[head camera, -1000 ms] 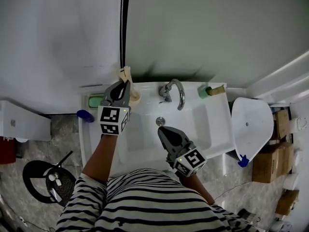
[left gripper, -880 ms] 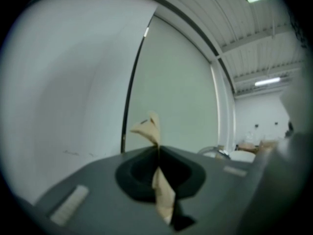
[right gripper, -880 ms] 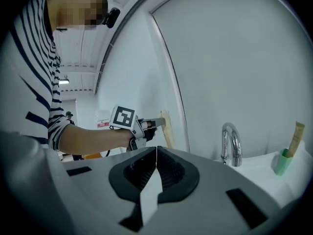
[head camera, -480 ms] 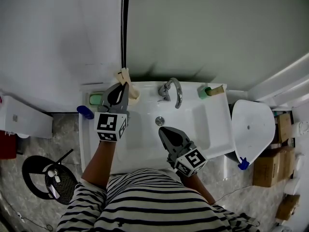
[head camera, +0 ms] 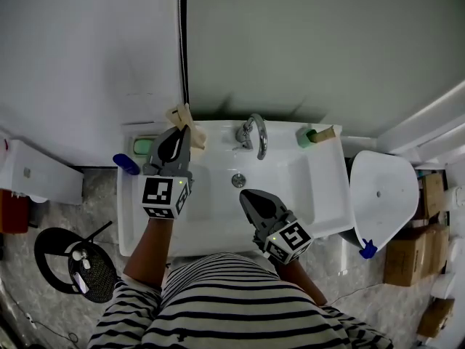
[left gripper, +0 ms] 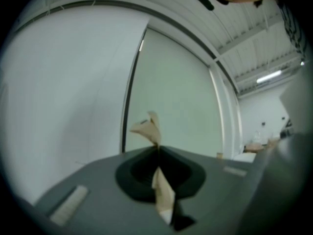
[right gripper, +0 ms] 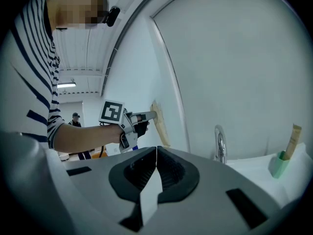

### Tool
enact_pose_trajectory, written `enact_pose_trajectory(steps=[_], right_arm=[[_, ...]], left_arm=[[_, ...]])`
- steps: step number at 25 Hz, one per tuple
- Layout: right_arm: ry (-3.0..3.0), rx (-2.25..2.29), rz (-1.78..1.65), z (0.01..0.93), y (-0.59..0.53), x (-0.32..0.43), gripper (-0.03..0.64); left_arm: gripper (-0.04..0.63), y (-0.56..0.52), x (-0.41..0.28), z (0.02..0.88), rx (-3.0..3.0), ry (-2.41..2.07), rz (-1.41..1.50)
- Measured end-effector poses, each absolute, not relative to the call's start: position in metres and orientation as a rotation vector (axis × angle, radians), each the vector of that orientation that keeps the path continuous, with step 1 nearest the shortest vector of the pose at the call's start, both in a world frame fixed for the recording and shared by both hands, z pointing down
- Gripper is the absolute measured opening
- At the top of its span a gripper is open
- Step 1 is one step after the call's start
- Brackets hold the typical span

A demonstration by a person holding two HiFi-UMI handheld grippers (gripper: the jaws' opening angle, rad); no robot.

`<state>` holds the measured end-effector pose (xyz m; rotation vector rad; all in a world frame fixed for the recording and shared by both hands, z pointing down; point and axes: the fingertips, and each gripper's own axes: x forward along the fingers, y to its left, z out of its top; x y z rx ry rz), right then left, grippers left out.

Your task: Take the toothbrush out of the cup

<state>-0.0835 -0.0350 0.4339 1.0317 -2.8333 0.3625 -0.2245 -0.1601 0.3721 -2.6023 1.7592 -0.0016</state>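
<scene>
**Left gripper**: your jaws are clenched on the toothbrush, gripped across its shaft. Its tan end stands above them, over the back left corner of the sink, close to the wall.

**Cup**: it is mostly hidden behind that gripper. No view shows whether the brush's lower end is above its rim.

**Right gripper**: your jaws are clenched on nothing and hover over the basin.

**Recommendation:** lift along the brush's own line until you see its lower end above the rim, and only then carry it sideways. A slanted pull would likely tip the cup. Mind the faucet nearby.
</scene>
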Motion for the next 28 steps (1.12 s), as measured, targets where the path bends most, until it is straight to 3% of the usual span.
enact_pose_trajectory(steps=[28], right_arm=[[-2.907,0.934,0.383,0.442,-0.003,0.008,0.008]], left_arm=[[0.012,-0.081,-0.128,0.38,-2.569,1.832,-0.044]])
